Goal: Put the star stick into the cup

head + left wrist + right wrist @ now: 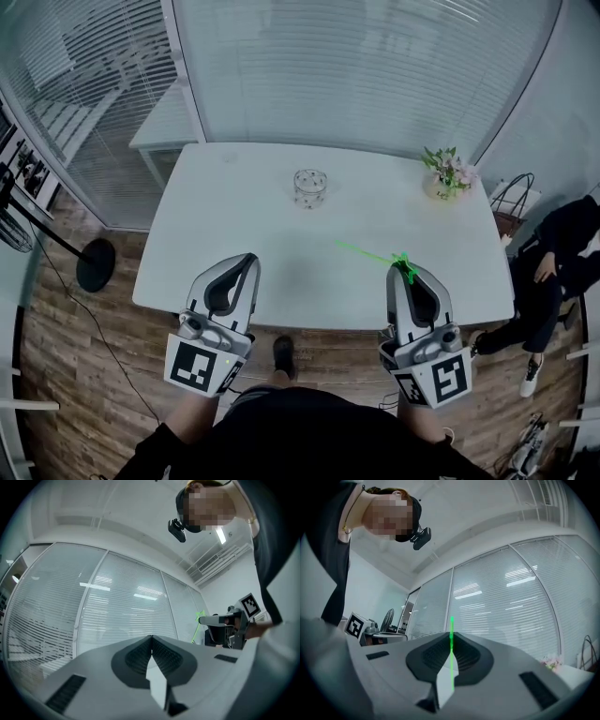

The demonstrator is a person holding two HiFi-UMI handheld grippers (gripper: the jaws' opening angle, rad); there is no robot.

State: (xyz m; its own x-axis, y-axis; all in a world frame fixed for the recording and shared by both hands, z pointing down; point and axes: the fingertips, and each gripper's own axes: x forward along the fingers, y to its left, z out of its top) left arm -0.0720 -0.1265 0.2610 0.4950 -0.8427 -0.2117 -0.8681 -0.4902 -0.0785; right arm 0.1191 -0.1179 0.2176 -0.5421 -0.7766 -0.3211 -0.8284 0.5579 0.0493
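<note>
While you stand at the white rectangular table, blind-covered glass walls close the room behind it, with wood-plank floor around. Your left gripper has its jaws together on nothing. The clear glass cup sits mid-table. Your right gripper is clamped on the thin green star stick, over the table. Only the right gripper view shows a standing fan.

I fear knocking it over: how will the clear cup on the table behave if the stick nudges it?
The cup looks short and wide, so it probably resists tipping. On the smooth white table it may slide instead. The star stick in the right gripper looks thin and light, so a nudge should barely move it.
</note>
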